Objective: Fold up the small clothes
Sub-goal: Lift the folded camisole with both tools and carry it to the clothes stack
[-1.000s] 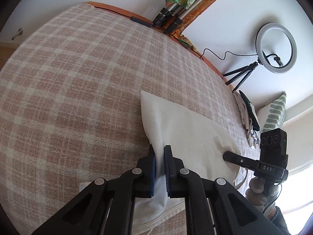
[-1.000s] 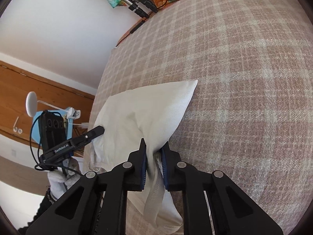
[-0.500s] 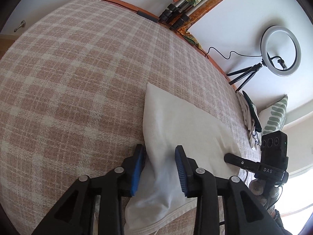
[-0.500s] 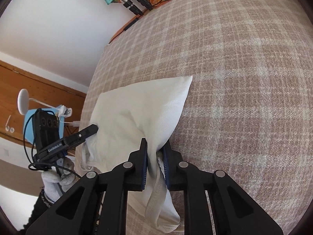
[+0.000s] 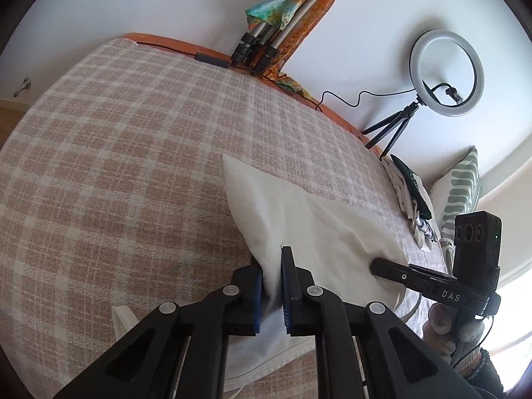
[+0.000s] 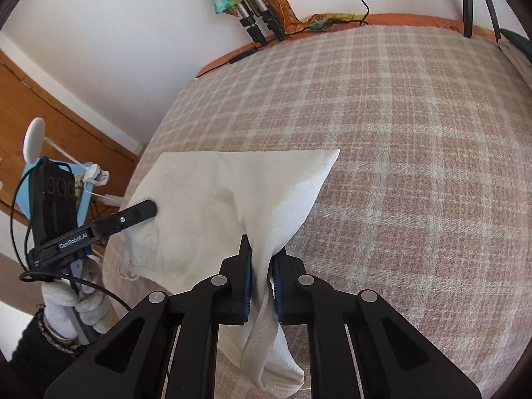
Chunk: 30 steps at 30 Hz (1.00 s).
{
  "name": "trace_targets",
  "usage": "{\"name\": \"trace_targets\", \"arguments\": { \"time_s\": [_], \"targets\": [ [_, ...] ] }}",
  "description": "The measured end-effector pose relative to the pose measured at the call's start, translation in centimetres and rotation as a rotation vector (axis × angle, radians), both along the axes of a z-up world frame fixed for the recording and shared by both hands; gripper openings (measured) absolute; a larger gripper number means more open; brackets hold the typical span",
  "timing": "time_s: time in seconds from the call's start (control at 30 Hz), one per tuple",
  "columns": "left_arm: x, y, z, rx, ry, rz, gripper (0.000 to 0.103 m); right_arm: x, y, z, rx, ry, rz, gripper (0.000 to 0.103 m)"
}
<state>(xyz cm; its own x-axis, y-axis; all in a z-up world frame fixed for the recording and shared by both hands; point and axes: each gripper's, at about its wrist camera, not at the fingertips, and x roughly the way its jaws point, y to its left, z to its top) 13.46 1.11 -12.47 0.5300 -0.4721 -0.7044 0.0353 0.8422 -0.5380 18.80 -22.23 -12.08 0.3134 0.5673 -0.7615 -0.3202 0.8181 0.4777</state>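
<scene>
A small white garment (image 5: 309, 219) lies on the pink plaid bed cover (image 5: 116, 153), part folded with a pointed corner toward the far side. My left gripper (image 5: 272, 266) is shut on a raised fold of its left edge. My right gripper (image 6: 262, 259) is shut on the garment (image 6: 232, 196) at its near right edge, and a strap and hem hang down between the fingers. Each gripper shows in the other's view: the right one (image 5: 379, 264) on the cloth's right side, the left one (image 6: 149, 207) on its left side.
A pile of folded clothes (image 5: 412, 199) and a green striped pillow (image 5: 462, 183) lie at the bed's right edge. A ring light on a tripod (image 5: 445, 73) and leaning tripod legs (image 5: 262, 46) stand by the white wall. A wooden door (image 6: 50, 113) is at left.
My left gripper opened half a second ago, shifted along the garment's edge and has shut on it again. My right gripper stayed shut on the cloth and lifted it slightly.
</scene>
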Motion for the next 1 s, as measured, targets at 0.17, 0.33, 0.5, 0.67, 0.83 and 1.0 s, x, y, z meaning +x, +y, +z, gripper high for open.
{"name": "trace_targets", "arguments": {
  "time_s": [0.17, 0.33, 0.5, 0.67, 0.83, 1.0],
  "targets": [
    [-0.7, -2.0, 1.1, 0.009, -0.022, -0.018, 0.006, -1.4, -0.8, 2.1, -0.052, -0.077, 0.020, 0.009],
    [-1.0, -4.8, 2.2, 0.006, -0.053, -0.034, 0.006, -2.4, -4.4, 4.0, -0.066, -0.121, 0.014, 0.009],
    [0.0, -9.2, 3.1, -0.008, -0.086, -0.075, 0.006, -3.2, -8.4, 5.9, -0.117, -0.161, -0.006, 0.009],
    [1.9, -14.7, 4.4, -0.002, -0.129, -0.136, 0.006, -3.6, -13.1, 7.4, -0.152, -0.197, -0.054, 0.009],
    [3.8, -20.7, 6.2, 0.028, -0.187, -0.208, 0.006, -3.3, -18.4, 8.4, -0.181, -0.215, -0.111, 0.009],
    [6.6, -27.1, 7.5, 0.046, -0.227, -0.278, 0.006, -2.5, -23.5, 9.7, -0.221, -0.235, -0.171, 0.009]
  ]
}}
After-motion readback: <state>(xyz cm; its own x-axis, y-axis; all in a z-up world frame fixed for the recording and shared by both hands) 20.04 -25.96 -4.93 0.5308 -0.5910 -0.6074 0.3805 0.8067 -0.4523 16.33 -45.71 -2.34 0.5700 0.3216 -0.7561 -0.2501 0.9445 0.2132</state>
